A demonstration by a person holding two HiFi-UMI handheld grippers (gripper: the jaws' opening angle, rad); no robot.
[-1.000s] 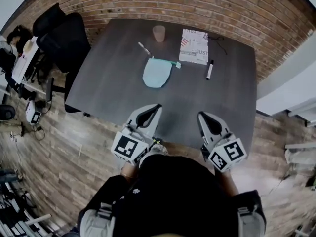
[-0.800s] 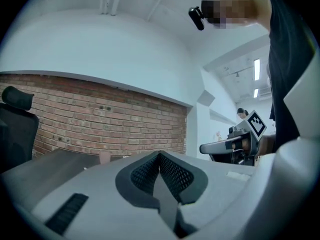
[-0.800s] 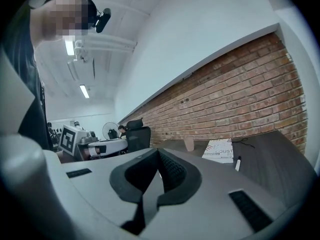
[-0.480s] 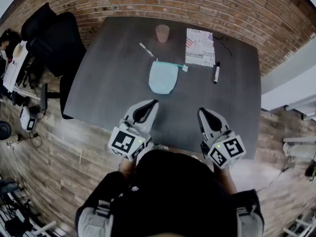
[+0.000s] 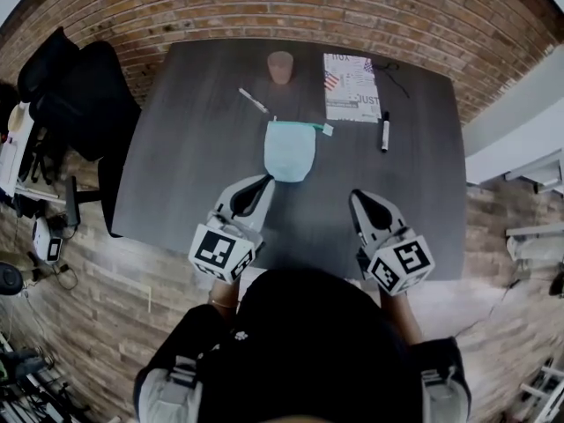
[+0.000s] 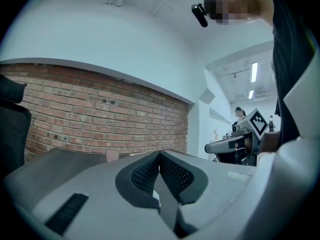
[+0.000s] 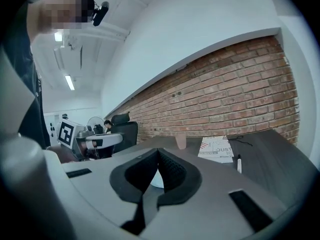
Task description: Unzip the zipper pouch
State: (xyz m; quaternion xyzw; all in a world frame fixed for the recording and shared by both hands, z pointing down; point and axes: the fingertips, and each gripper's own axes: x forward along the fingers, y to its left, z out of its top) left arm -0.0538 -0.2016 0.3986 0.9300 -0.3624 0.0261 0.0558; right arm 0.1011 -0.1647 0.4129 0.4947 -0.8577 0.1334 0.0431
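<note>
A light blue zipper pouch [image 5: 290,151] lies flat in the middle of the dark table [image 5: 185,166], its zipper along the far edge with a green tab [image 5: 328,129] at the right end. My left gripper [image 5: 264,181] is shut and empty, its tip just short of the pouch's near left corner. Over the table's near edge, right of the pouch and apart from it, my right gripper [image 5: 355,196] is shut too. In the right gripper view the closed jaws hide most of the pouch [image 7: 157,179]; only a pale sliver of it shows.
Beyond the pouch stand a tan cup [image 5: 280,64], a printed booklet [image 5: 352,86], a black marker [image 5: 385,132] and a white pen [image 5: 253,100]. A black office chair [image 5: 70,77] stands off the table's left side. A brick wall runs behind the table.
Both grippers have moved forward over the table's near edge toward the pouch. The left tip has come close to the pouch's near corner. Both stayed shut.
</note>
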